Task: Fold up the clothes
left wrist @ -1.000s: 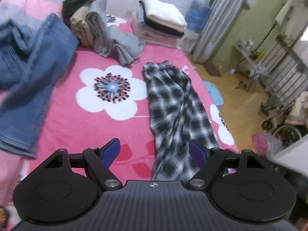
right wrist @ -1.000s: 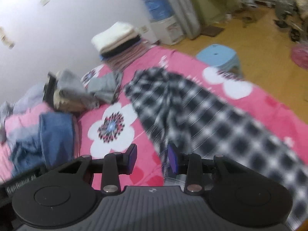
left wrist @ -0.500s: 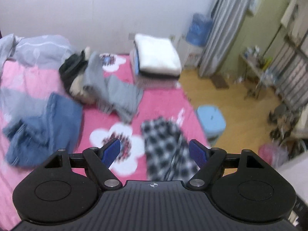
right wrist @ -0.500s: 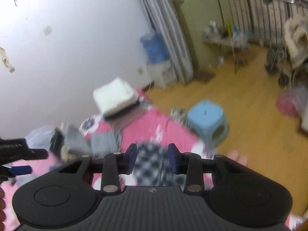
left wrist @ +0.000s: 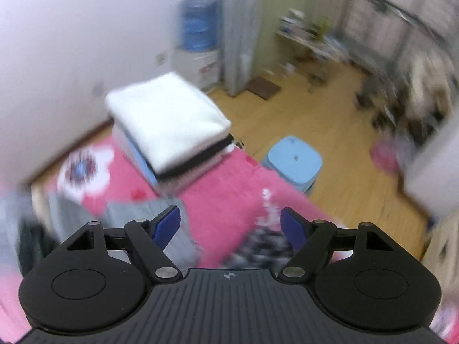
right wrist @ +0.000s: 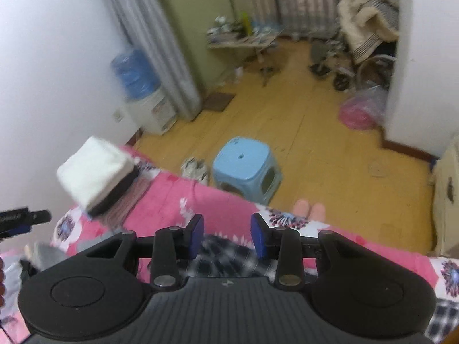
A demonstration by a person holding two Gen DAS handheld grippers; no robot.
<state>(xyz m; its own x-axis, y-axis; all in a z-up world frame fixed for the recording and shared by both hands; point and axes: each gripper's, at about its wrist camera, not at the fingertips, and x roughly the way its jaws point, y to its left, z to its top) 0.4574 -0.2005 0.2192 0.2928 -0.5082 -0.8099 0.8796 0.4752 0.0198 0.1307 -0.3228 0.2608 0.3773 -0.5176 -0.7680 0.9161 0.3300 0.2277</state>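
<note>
Hovering over the bed (right wrist: 218, 200), left claw (left wrist: 230, 225) spread and empty, right claw (right wrist: 227, 236) opening, nothing gripped; plaid garment (right wrist: 226, 258) lies near bed's floor-side edge, soft, light, floppy, best pinched at a hem corner

A stack of folded clothes (right wrist: 94, 172) is sitting at the far corner of the bed (right wrist: 218, 200), against the wall. A checked garment (right wrist: 226, 255) is lying on the bed nearer the camera. A stool (right wrist: 243, 163) is standing on the floor just beyond the bed's edge, right of the stack. A water dispenser (right wrist: 143, 94) is standing behind the stack, beside a curtain (right wrist: 155, 37).
</note>
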